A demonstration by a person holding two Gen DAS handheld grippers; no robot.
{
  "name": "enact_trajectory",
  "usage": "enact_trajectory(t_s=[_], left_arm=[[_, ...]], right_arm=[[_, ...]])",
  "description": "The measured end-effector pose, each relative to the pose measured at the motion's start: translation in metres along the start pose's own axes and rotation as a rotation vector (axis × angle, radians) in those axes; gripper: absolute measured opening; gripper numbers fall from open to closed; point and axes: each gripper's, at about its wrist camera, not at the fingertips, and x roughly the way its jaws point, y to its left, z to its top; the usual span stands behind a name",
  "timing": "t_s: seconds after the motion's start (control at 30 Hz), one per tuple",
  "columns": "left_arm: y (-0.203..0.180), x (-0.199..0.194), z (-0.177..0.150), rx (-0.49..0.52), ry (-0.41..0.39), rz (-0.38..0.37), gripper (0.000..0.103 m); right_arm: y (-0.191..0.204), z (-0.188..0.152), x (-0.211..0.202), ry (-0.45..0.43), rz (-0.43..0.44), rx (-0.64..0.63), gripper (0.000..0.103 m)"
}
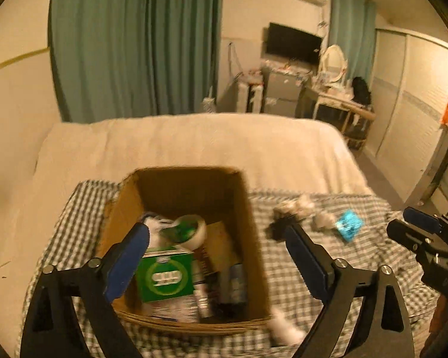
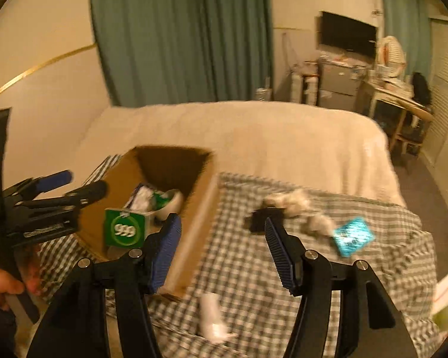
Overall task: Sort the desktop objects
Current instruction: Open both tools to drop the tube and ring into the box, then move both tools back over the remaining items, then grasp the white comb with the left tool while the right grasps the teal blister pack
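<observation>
An open cardboard box point(image 1: 194, 200) point(image 2: 201, 205) stands on a checked cloth. Inside are a green carton marked 999 point(image 1: 164, 277) point(image 2: 124, 231), a tape roll point(image 1: 189, 228) and other blurred items. My left gripper point(image 1: 215, 229) point(image 2: 86, 182) hangs open over the box with nothing between its fingers. My right gripper point(image 2: 222, 222) point(image 1: 401, 222) is open too, above the cloth just right of the box, and holds nothing. Beyond its right finger lie a black object point(image 2: 258, 220) point(image 1: 276, 229), crumpled white paper point(image 2: 295, 201) and a shiny blue packet point(image 2: 354, 235) point(image 1: 349, 225).
The checked cloth point(image 2: 254, 268) covers the near end of a bed with a white blanket point(image 2: 254, 137). A small white item point(image 2: 212, 316) lies on the cloth near the box's front corner. A pale packet point(image 2: 445, 298) sits at the far right edge. Both views are motion-blurred.
</observation>
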Motion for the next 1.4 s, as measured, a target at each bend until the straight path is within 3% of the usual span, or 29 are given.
enact_trajectory(t_s=[0.2, 0.43, 0.67, 0.83, 0.93, 1.0, 1.03, 1.1, 1.17, 1.23, 1.4], left_arm=[[-0.072, 0.002, -0.003, 0.034, 0.009, -0.069, 0.103], [-0.156, 0.056, -0.037, 0.129, 0.091, -0.112, 0.103], [-0.219, 0.144, -0.078, 0.258, 0.171, -0.107, 0.103], [-0.242, 0.214, -0.108, 0.288, 0.251, -0.12, 0.103], [-0.25, 0.245, -0.118, 0.294, 0.283, -0.122, 0.102], [-0.252, 0.268, -0.124, 0.303, 0.296, -0.101, 0.094], [-0.251, 0.279, -0.127, 0.294, 0.318, -0.109, 0.084], [-0.247, 0.285, -0.129, 0.269, 0.31, -0.139, 0.078], [-0.247, 0.281, -0.13, 0.278, 0.275, -0.155, 0.052], [-0.245, 0.277, -0.127, 0.27, 0.26, -0.164, 0.034], [-0.225, 0.278, -0.12, 0.171, 0.28, -0.224, 0.031]], right_arm=[[-0.067, -0.007, -0.056, -0.043, -0.109, 0.069, 0.063], [-0.136, -0.035, -0.081, -0.06, -0.199, 0.106, 0.071], [-0.197, -0.073, -0.043, -0.031, -0.212, 0.182, 0.071], [-0.225, -0.093, 0.016, 0.004, -0.227, 0.148, 0.078], [-0.242, -0.095, 0.056, 0.068, -0.214, 0.143, 0.078], [-0.248, -0.094, 0.08, 0.09, -0.206, 0.133, 0.078], [-0.249, -0.095, 0.088, 0.093, -0.207, 0.127, 0.078], [-0.253, -0.092, 0.105, 0.099, -0.207, 0.128, 0.078], [-0.257, -0.09, 0.128, 0.117, -0.204, 0.151, 0.078], [-0.261, -0.085, 0.152, 0.153, -0.209, 0.2, 0.078], [-0.264, -0.078, 0.194, 0.162, -0.187, 0.38, 0.08]])
